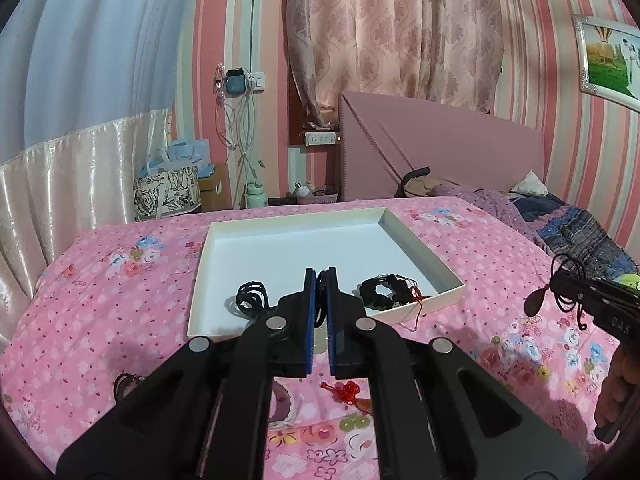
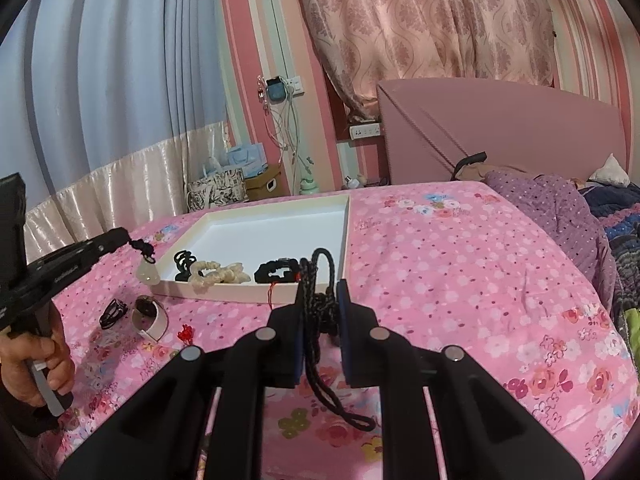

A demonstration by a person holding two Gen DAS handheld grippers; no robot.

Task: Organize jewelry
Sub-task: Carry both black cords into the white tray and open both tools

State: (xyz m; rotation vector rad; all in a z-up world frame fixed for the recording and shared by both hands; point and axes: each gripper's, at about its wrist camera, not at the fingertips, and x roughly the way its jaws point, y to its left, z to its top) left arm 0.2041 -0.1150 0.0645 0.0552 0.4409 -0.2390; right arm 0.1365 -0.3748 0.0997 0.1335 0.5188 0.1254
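Over the bed (image 2: pixel 460 260), our left gripper (image 1: pixel 320 276) pinches a pale pendant's cord (image 2: pixel 141 249); our right gripper (image 2: pixel 320 292) clamps a black necklace (image 2: pixel 318 300) beside the white tray (image 2: pixel 346 236).

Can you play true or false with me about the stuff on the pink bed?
1. The white box has a lid on. False: it is open.
2. The right tongs hold a black cord. True.
3. A pale pendant hangs from the left tongs. True.
4. The box has nothing in it. False: a cream bracelet and a black bracelet lie inside.
5. A red knot lies on the bed. True.
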